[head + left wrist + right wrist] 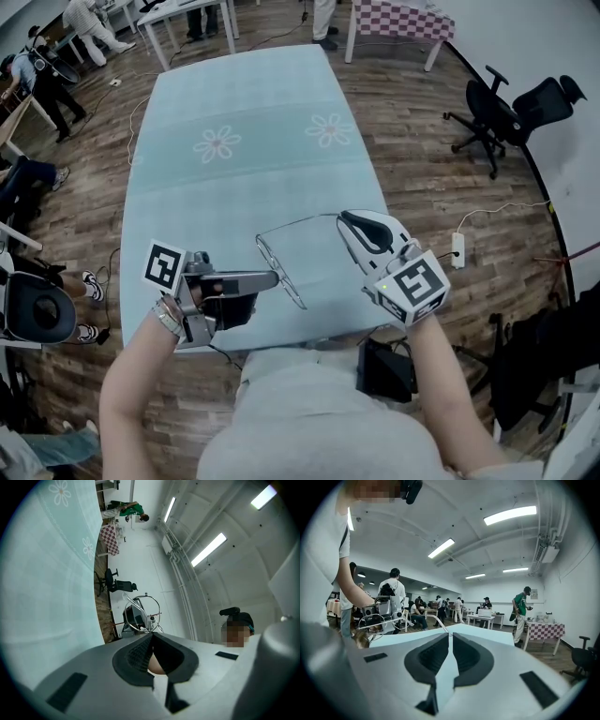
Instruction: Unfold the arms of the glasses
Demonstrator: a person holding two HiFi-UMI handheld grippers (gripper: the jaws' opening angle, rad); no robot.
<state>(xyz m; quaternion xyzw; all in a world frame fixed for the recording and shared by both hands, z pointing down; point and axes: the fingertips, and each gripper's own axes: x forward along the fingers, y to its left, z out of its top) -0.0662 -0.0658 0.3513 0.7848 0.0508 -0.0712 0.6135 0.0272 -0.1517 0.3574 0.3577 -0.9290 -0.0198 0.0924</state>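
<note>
Above the table [234,112], the left gripper [276,277] pinches the glasses [268,253] by the frame; the right gripper [346,218] clamps one arm [300,221] at its tip.

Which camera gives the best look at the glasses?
The head view: the whole glasses show, held between left gripper and right gripper. The left gripper view shows only rims past its jaws; the right gripper view, mostly one thin arm.
</note>
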